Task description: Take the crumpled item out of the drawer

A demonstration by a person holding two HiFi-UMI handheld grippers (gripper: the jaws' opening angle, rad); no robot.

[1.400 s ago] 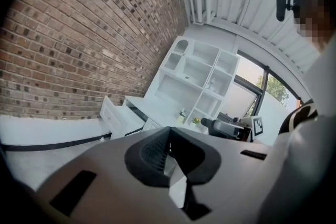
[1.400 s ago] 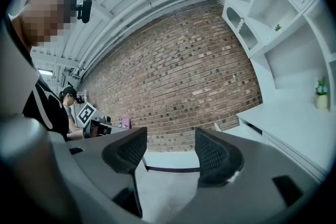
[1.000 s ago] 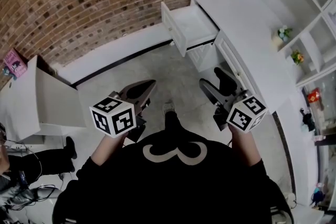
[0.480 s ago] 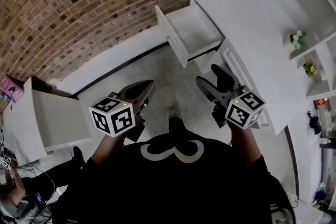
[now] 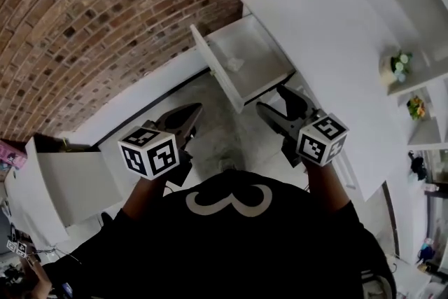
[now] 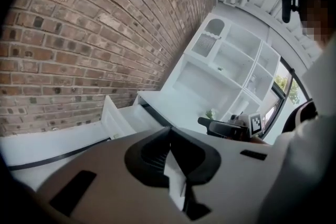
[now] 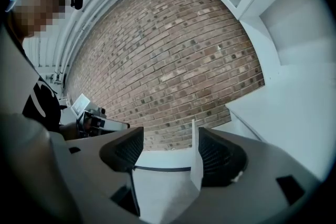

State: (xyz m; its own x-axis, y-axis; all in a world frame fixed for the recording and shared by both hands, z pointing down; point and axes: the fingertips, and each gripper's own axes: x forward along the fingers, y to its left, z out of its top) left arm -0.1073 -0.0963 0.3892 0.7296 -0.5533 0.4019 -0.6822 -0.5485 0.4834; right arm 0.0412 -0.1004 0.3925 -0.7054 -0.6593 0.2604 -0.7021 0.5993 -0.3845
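Brick wall (image 5: 105, 24) and open drawer (image 5: 262, 56) loom nearer; left claw (image 5: 194, 110) pressed together, right claw (image 5: 271, 100) spreading, empty.

You wear a black top (image 5: 231, 245) with a white looping figure (image 5: 227, 201) near the collar; the left gripper (image 5: 189, 114) and right gripper (image 5: 271, 100) are grey-bodied, their jaws lined with black ribbed pads (image 7: 123, 149) and tipped with thin white plates (image 7: 195, 157), each backed by a white cube (image 5: 149, 153) of black square markers; the right one's jaws are opening, nothing between them
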